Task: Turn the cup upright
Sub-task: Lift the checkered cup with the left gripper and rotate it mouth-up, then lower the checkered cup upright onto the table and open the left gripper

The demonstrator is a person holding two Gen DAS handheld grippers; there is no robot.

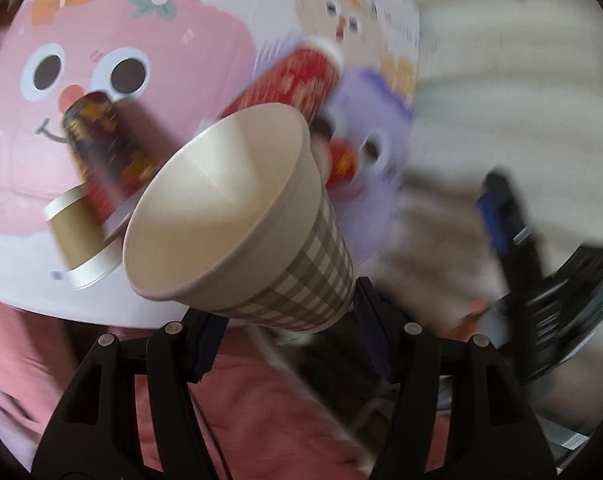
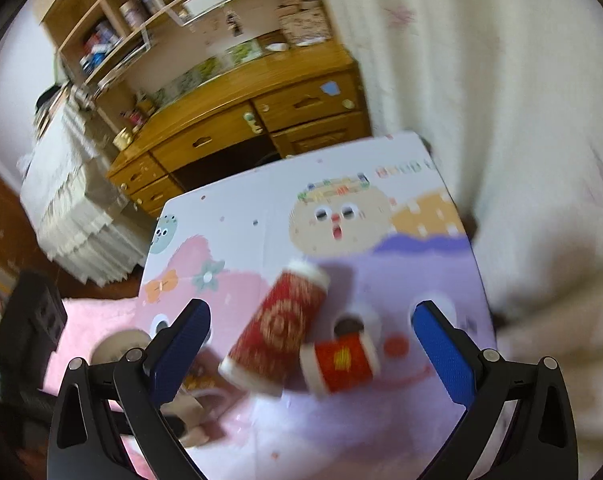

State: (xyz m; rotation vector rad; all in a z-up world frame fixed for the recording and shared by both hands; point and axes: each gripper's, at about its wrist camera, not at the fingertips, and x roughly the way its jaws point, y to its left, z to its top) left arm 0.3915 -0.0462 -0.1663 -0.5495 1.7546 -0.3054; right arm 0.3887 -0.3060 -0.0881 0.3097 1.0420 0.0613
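My left gripper (image 1: 289, 320) is shut on the base of a grey checked paper cup (image 1: 237, 216), held in the air with its open mouth turned up and to the left. Under it on the cartoon-printed table (image 1: 181, 12) lie a tall red cup (image 1: 293, 80), a dark red cup (image 1: 101, 148), a brown cup (image 1: 75, 236) and a small red cup (image 1: 343, 160). My right gripper (image 2: 313, 332) is open above the table (image 2: 261, 224), over the tall red cup (image 2: 279, 328) and the small red cup (image 2: 341, 364), both lying on their sides.
A wooden desk with drawers and shelves (image 2: 237, 120) stands beyond the table. A white curtain (image 2: 501, 120) hangs at the right. A pink fabric (image 1: 261, 420) lies below the table edge. A black and blue object (image 1: 513, 232) is at the right in the left wrist view.
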